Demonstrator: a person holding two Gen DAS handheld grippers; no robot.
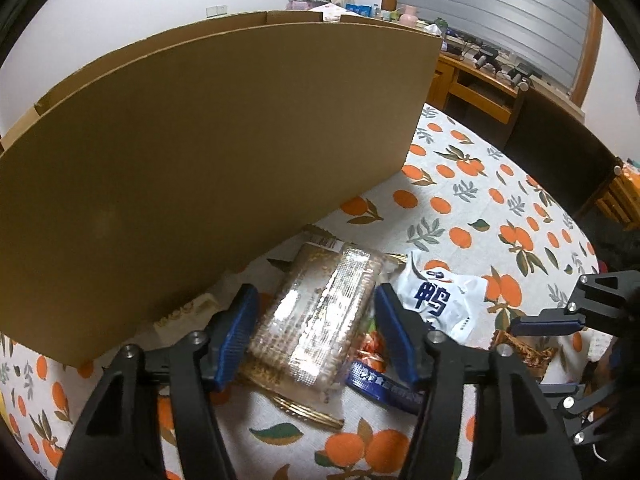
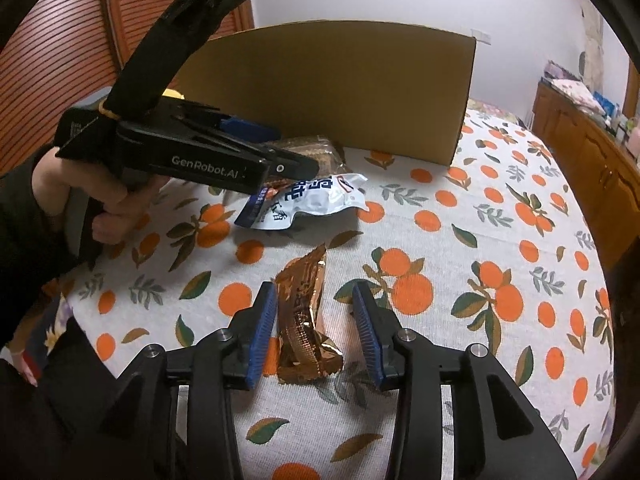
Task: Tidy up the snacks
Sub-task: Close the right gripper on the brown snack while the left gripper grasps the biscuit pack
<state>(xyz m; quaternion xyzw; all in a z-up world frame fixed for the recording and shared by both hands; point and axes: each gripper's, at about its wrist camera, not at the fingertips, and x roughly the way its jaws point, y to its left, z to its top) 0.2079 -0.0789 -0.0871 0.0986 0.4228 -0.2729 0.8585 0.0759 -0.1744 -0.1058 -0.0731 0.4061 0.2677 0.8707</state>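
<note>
A clear plastic pack of brown biscuits (image 1: 316,312) lies on other snacks beside a tall cardboard box (image 1: 200,160). My left gripper (image 1: 316,316) straddles it, open, with the blue pads close against its two long sides; from the right wrist it shows as the left gripper (image 2: 296,160) over the biscuit pack (image 2: 320,150). A crumpled golden-brown wrapper (image 2: 306,320) lies on the tablecloth between the fingers of my right gripper (image 2: 316,328). That gripper is open: the left pad is near the wrapper, the right pad apart. Further right lies a white pouch with blue characters (image 1: 440,300).
A blue-edged packet (image 1: 380,388) and a gold-edged packet (image 1: 308,412) lie under the biscuit pack. The orange-print tablecloth (image 2: 460,260) covers a round table. A dark chair back (image 1: 560,148) stands behind it, a wooden cabinet (image 2: 592,168) at the right. A hand (image 2: 100,184) holds the left gripper.
</note>
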